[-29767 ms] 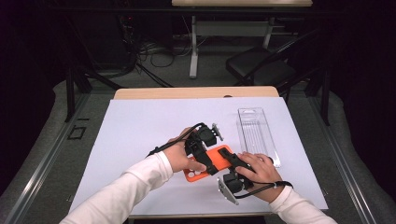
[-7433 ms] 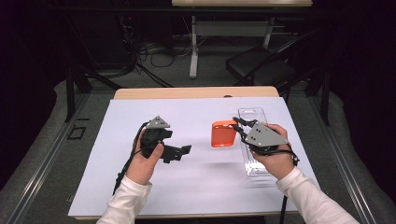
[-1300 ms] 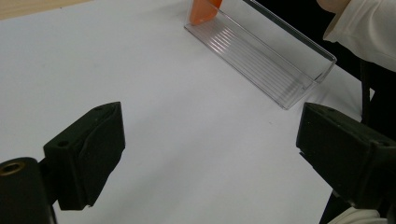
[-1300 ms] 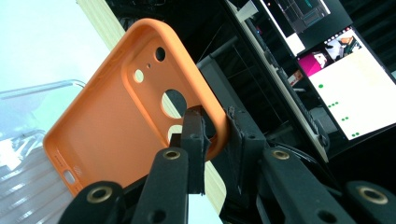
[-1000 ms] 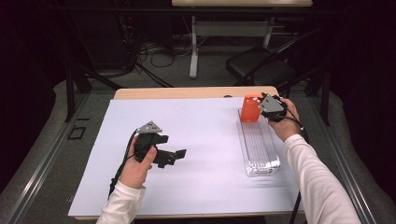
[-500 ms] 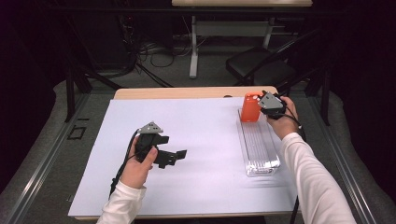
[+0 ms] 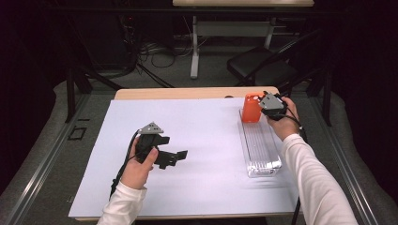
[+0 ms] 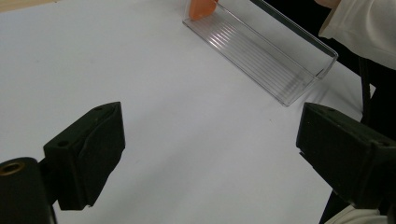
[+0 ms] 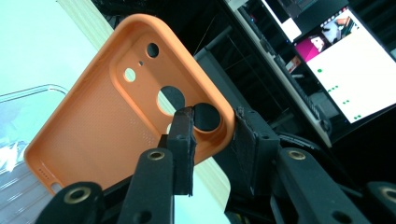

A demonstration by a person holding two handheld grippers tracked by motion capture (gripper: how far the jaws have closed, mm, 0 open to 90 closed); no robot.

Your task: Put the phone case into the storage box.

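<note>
One orange phone case (image 9: 121, 112), soft-looking, dotted inner face, round camera cutouts near its top corner. It stands on edge at the far end of the clear tray (image 7: 259, 150), at the table's (image 7: 197, 93) far right. Right gripper (image 7: 263, 104) has the case's cutout edge between its jaws; they have just been opening, and a gap shows between the edge and the right pad. Right arm stretched forward, white sleeve (image 7: 314, 187) along the tray. Left gripper (image 7: 174, 156) hovers low over the white sheet (image 7: 206, 140), jaws wide apart, nothing between them.
</note>
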